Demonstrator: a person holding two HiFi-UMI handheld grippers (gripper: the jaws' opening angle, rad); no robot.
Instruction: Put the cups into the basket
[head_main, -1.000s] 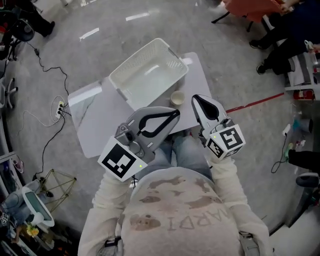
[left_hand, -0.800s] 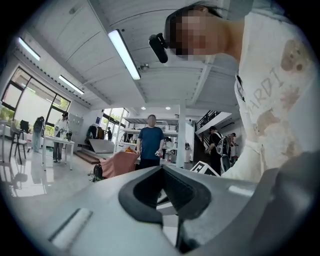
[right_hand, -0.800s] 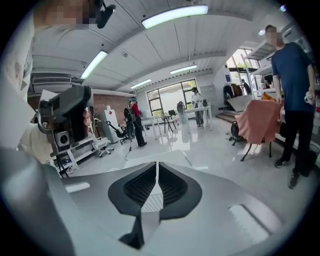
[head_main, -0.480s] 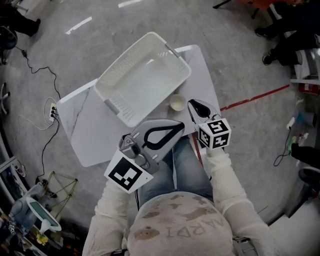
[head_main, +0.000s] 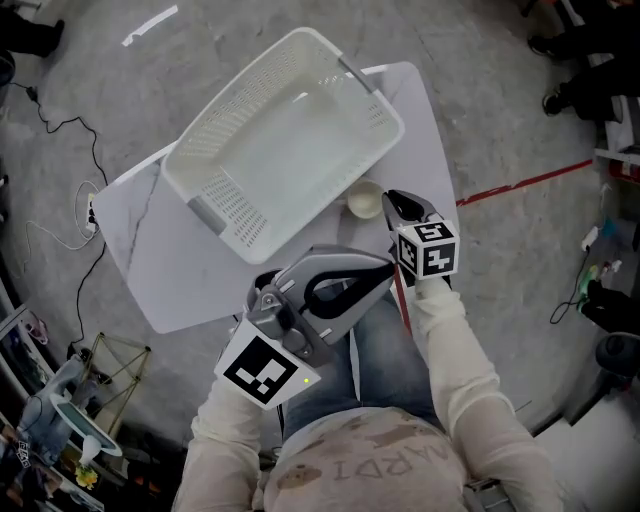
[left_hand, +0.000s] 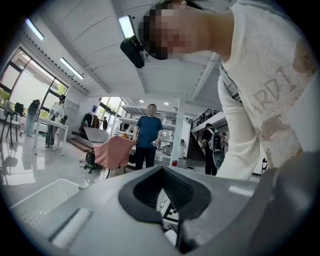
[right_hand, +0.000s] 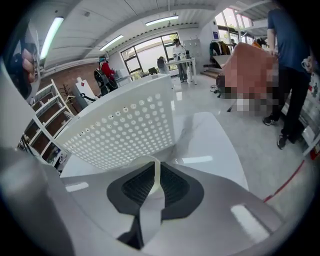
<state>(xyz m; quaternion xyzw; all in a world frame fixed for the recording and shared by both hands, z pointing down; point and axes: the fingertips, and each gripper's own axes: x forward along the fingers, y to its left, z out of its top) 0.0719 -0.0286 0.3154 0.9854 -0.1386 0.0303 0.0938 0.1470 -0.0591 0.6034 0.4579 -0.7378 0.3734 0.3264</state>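
Note:
A small cream cup (head_main: 360, 203) stands on the white table (head_main: 170, 270), just off the near right corner of the empty white perforated basket (head_main: 390, 120). My right gripper (head_main: 392, 200) reaches the cup from the right. In the right gripper view its jaws (right_hand: 156, 167) are shut on the cup's thin wall (right_hand: 157, 181), with the basket (right_hand: 125, 130) close behind. My left gripper (head_main: 388, 272) hovers over my lap at the table's near edge, pointing right. Its jaws (left_hand: 162, 170) are shut with nothing between them.
A red line (head_main: 520, 182) crosses the grey floor to the right of the table. Cables (head_main: 60, 100) run across the floor at the left. Several people stand in the hall behind, among them one in a blue shirt (left_hand: 149, 135).
My right gripper has moved forward to the cup and shut on its rim. The head view has drawn closer to the table. The left gripper has shifted slightly right.

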